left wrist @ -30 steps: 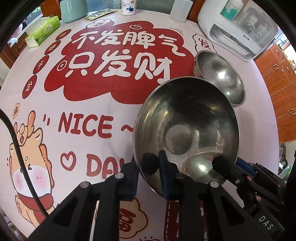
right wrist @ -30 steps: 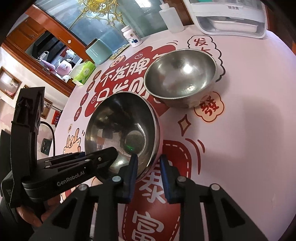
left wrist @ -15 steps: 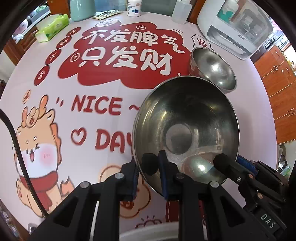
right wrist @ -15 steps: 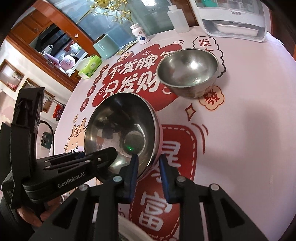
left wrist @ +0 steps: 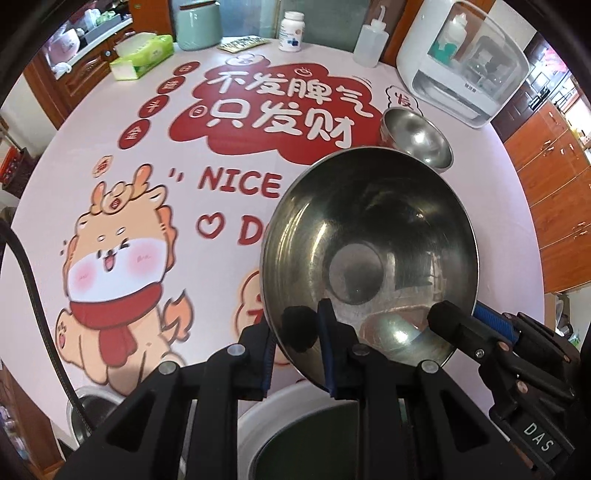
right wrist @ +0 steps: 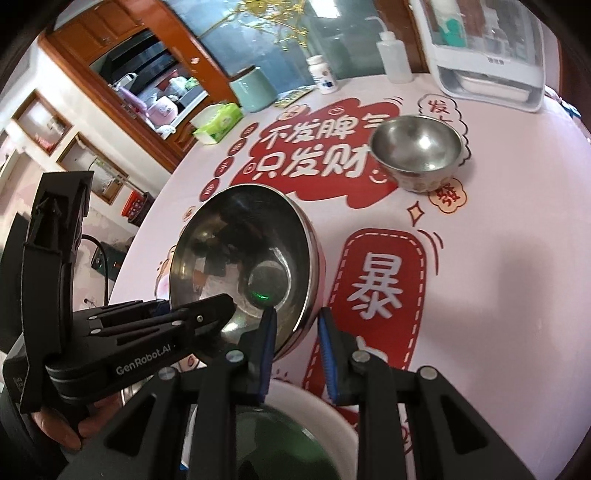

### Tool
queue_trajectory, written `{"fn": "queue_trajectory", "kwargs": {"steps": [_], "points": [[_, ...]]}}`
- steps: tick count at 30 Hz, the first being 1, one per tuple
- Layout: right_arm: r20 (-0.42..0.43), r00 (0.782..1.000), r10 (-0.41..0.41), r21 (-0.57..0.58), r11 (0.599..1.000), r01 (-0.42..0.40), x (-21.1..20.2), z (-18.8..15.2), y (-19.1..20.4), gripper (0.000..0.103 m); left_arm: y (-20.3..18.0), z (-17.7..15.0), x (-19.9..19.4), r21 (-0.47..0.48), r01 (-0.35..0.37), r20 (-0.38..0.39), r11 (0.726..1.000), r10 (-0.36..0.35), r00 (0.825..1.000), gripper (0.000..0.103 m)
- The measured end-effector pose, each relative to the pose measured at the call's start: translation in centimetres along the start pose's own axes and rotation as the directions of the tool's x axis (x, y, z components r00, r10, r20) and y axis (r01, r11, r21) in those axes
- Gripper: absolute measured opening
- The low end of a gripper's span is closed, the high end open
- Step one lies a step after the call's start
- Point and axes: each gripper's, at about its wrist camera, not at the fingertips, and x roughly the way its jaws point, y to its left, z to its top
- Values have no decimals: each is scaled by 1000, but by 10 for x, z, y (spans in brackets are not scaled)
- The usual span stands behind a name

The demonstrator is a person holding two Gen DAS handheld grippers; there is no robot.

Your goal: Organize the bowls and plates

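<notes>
Large steel bowl [left wrist: 369, 258] is empty and held clear of the table, tilted, by both grippers at its near rim. Left gripper [left wrist: 295, 354]: jaws nearly closed, pinching the rim wall, one blue pad inside the bowl and one outside. Right gripper [right wrist: 297, 347]: jaws narrow, clamped on the rim at another spot, one pad inside and one outside; in the left wrist view it enters from the lower right and meets the rim there. The bowl's interior is shiny and scuffed, with a flat dull circle at the bottom and dark reflections of the grippers. A smaller steel bowl [right wrist: 415, 151], also empty, stands upright on the table well apart from the held one, near the white appliance [left wrist: 465, 62]. Directly below the grippers is a white bowl [right wrist: 314, 417] with a dark green inside; contents cannot be told. Another round steel vessel [left wrist: 88, 410] shows at the lower left edge of the left view, partly hidden. The table [left wrist: 110, 155] is round, covered by a pink cloth with red Chinese lettering, "NICE" and a cartoon dragon. At the far edge are a green tissue box [left wrist: 142, 55], a pale green canister [left wrist: 199, 24], a white pill bottle [left wrist: 291, 31] and a clear squeeze bottle [left wrist: 371, 40]. Wooden cabinets surround the table. A hand [right wrist: 70, 424] grips the left gripper's handle.
</notes>
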Motion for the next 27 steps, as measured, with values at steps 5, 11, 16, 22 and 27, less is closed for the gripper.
{"fn": "queue_trajectory", "kwargs": {"steps": [5,11,16,22,27], "points": [[1,1000,17,-51,999,-17,-5,-10,25,23,19,-16,-18,-31,-6,29,999,7,1000,20],[-8,999,40,-113,993,-41,-7,-23,56,23,43,-40,-41,-70,-22,57,997,26,998,20],[-33,998,58,-161,985,-62,-4,-36,81,23,63,-59,-53,-111,-39,61,993,47,997,20],[-82,992,96,-212,971,-112,3,-56,111,23,92,-92,-67,-166,-72,51,983,82,995,20],[-132,985,114,-266,953,-146,10,-74,136,23,115,-118,-73,-223,-77,42,972,88,995,21]]}}
